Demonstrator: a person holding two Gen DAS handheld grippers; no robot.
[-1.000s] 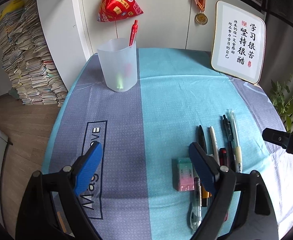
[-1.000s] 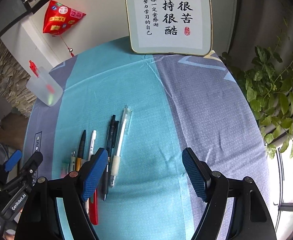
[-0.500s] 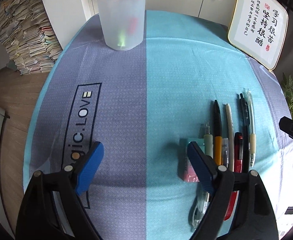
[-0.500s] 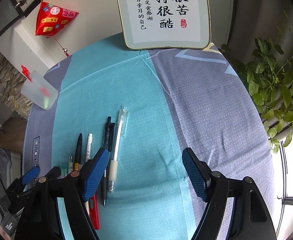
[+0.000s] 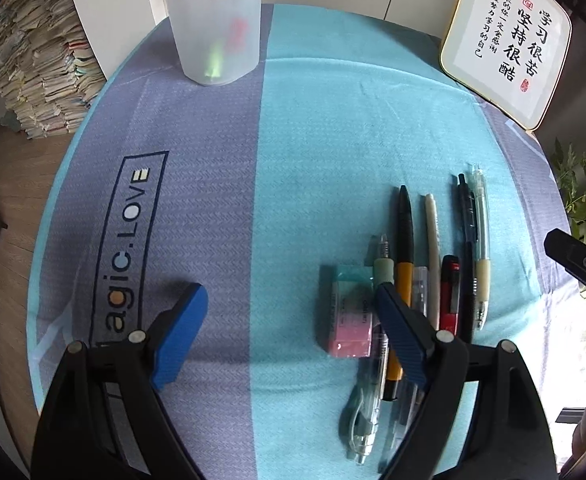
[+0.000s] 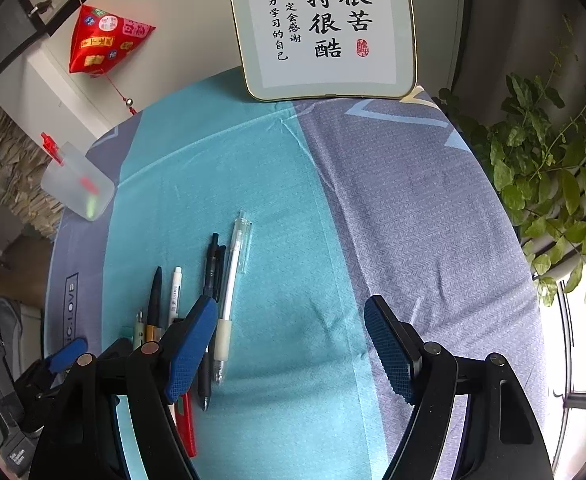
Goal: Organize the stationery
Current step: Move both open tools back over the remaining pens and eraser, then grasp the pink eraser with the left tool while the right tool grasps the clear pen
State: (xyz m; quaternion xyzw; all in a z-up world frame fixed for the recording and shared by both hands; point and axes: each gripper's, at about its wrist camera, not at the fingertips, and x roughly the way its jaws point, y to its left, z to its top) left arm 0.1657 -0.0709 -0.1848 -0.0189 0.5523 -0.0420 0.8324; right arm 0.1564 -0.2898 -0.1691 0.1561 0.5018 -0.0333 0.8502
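Lower and tilted further down than a second ago, the left gripper (image 5: 289,332) hangs spread and empty beside the eraser (image 5: 351,314). One red pen stands in the cup (image 5: 217,26); the pens (image 5: 433,268) remain on the cloth. The right gripper (image 6: 293,350) hovers released, holding nothing.

Pens (image 5: 433,248) lying parallel on teal cloth; pink-green eraser (image 5: 349,312) beside them; translucent cup (image 5: 217,28) upright, far.

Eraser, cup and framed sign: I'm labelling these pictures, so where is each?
Eraser (image 5: 351,312), left wrist view, middle of its top face.
Cup (image 5: 217,26), left wrist view, front wall.
Framed sign (image 6: 325,20), right wrist view, white centre.
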